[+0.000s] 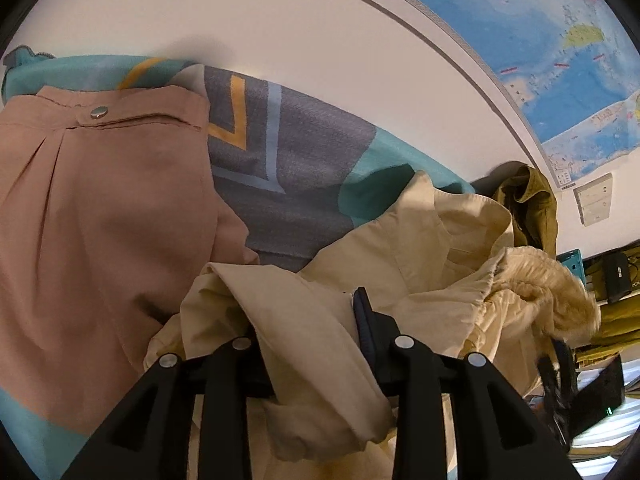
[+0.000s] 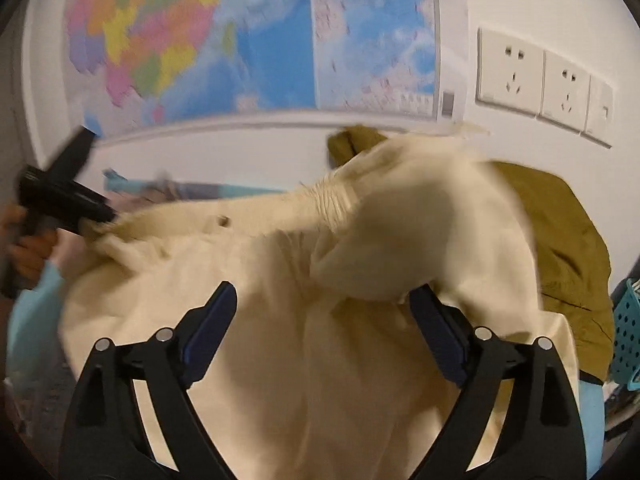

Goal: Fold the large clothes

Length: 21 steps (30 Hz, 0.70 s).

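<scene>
Three garments are counted: one cream coat [image 2: 304, 320], one pink garment [image 1: 100, 216], one olive jacket [image 2: 560, 248]; two wall sockets [image 2: 532, 80].

Cream coat [image 1: 420, 240], pink garment [image 1: 100, 220], olive jacket [image 2: 560, 240]

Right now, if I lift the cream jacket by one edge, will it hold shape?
Probably not: the cream jacket lies crumpled in soft folds, so expect sagging. Its fuzzy trim may add weight at one end. The left gripper already pinches a bunched fold.

Bedroom: patterned bedsheet [image 1: 288, 152], wall map [image 2: 240, 40], sockets [image 2: 532, 80].
</scene>
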Each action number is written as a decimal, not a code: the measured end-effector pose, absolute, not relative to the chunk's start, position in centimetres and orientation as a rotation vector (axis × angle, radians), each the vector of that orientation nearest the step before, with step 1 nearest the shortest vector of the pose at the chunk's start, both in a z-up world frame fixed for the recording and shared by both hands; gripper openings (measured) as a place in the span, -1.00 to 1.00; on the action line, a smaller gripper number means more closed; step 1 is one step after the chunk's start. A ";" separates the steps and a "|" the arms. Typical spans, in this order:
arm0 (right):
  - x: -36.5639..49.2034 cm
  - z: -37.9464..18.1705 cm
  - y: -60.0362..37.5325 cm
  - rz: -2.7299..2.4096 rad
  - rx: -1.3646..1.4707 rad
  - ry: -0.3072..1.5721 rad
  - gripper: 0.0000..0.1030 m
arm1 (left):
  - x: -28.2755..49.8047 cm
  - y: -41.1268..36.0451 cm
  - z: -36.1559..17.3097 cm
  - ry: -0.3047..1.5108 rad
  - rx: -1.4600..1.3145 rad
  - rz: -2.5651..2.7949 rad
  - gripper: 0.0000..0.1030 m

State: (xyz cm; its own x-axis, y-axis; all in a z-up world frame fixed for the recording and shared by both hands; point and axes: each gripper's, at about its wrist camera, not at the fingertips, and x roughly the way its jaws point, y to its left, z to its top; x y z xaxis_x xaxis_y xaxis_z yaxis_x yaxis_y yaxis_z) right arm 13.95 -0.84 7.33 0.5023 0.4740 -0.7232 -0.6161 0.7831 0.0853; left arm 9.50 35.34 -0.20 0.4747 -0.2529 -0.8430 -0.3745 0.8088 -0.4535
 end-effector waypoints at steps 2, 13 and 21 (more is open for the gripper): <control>15.3 5.5 0.0 0.612 -0.266 0.840 0.48 | 9.3 35.2 0.0 1.081 -0.655 0.072 -0.33; 17.7 8.1 -2.6 0.653 -0.108 0.804 -0.97 | 3.0 33.3 5.4 0.845 -0.559 -0.055 0.40; 20.2 8.4 -2.2 0.656 -0.012 0.826 -0.97 | 2.0 27.8 6.9 0.775 -0.264 -0.118 0.52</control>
State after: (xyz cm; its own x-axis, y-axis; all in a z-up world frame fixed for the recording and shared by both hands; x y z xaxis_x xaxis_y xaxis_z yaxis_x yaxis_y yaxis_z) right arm 20.17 -2.23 8.44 0.4931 0.5365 -0.6849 -0.5459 0.8038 0.2366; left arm 2.02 27.84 6.90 0.7095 -0.2018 -0.6752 0.0083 0.9605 -0.2783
